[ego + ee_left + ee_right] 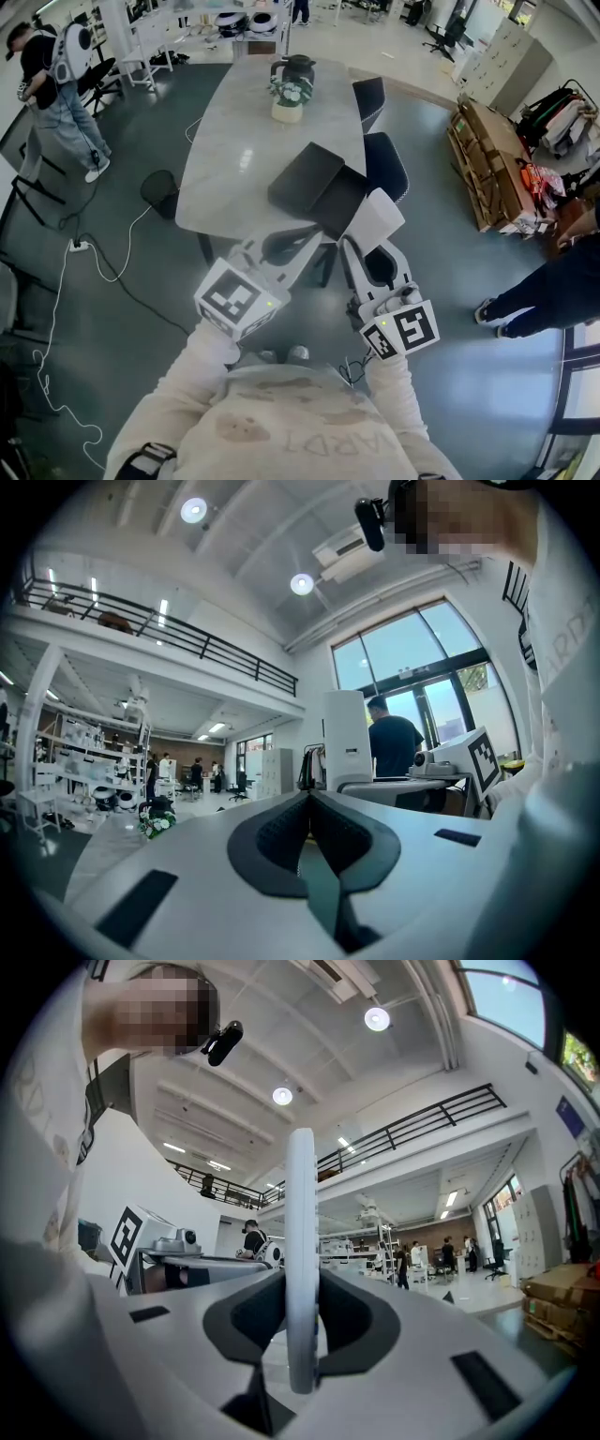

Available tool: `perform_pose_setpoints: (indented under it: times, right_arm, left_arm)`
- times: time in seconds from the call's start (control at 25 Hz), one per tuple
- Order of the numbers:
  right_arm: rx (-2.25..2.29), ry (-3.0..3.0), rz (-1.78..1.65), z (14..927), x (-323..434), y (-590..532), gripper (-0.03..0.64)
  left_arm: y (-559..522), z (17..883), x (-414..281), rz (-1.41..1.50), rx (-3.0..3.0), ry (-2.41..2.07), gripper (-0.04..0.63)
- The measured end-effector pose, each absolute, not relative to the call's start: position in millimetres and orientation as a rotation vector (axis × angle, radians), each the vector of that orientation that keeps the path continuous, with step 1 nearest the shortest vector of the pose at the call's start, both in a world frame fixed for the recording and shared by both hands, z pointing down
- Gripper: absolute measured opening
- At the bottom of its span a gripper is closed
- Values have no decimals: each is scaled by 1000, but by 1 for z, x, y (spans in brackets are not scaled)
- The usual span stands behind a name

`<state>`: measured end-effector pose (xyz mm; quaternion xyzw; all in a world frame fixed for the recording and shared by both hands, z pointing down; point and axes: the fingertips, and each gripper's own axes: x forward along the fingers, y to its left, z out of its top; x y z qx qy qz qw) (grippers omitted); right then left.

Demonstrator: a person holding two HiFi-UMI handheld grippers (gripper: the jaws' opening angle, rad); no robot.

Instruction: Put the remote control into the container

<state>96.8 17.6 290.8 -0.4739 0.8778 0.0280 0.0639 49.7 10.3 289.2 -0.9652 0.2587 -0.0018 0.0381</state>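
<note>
1. Remote control (380,217): near-right of the container (305,173), long axis pointing up and away toward it.
2. Right gripper (373,246): jaws clamped on the remote's lower end; nearer of the two.
3. Left gripper (314,232): jaws together, empty, near side of the container.
4. Black panel (339,202) touching the container's right; plant pot (289,98) beyond; path judged clear.

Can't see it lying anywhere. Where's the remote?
Head view, right side: remote clamped in the right claw, beside the black box at the table's near end.
</note>
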Motion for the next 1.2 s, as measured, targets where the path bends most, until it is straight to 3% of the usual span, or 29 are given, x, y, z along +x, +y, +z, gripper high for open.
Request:
perform_pose_setpoints:
  times: [0.64, 1.2]
  right_arm:
    - [-1474, 2666, -324, 350, 158, -60, 95]
    - [-1562, 2648, -670, 421, 167, -149, 94]
  left_arm:
    - [-15, 301, 78, 2, -2923, 929, 12]
    - [-54, 302, 76, -4, -2935, 956, 12]
